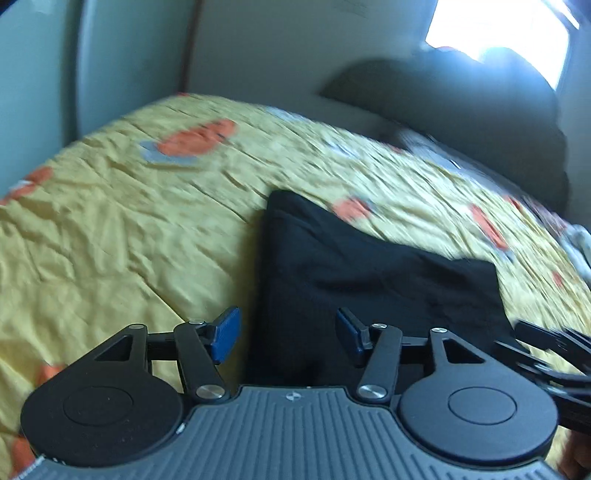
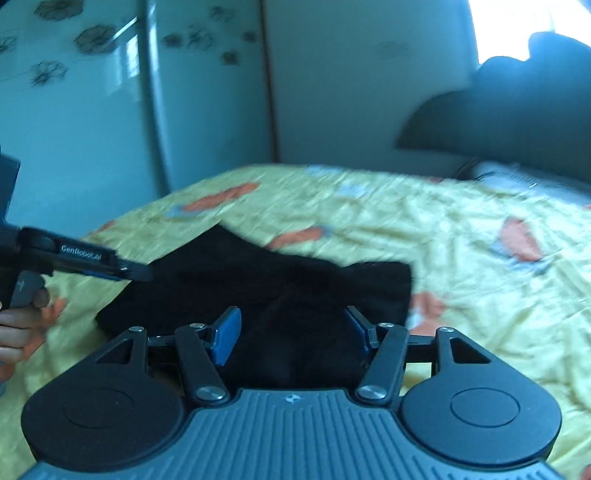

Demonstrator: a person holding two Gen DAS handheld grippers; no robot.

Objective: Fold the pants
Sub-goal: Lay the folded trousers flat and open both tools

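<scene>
Pants: the black pants (image 1: 369, 280) lie folded in a flat bundle on the bed. In the left wrist view they sit at the middle and reach toward 3 o'clock. In the right wrist view (image 2: 266, 295) they sit at the middle, a bit toward 9 o'clock.

Left claw: the left gripper (image 1: 288, 336) has its blue pads (image 1: 225, 338) well apart. Nothing is pinched between them. The near edge of the pants shows in the gap, but the pads do not press on it.

Right claw: the right gripper (image 2: 291, 334) is spread just as wide. The black cloth lies under the gap and the pads hold nothing.

Other claw seen: in the right wrist view the left gripper comes in from 9 o'clock, with a hand (image 2: 18, 328) on its handle. Its tip is over the left corner of the pants.

Bed cover: the yellow bedspread (image 1: 110, 229) has orange and grey shapes on it and many wrinkles.

Far end: a dark pillow (image 1: 461, 110) lies at about 1 o'clock, near a bright window (image 1: 498, 26).

Blur: both views are smeared, so I cannot tell if the left claw's tip touches the cloth.
</scene>
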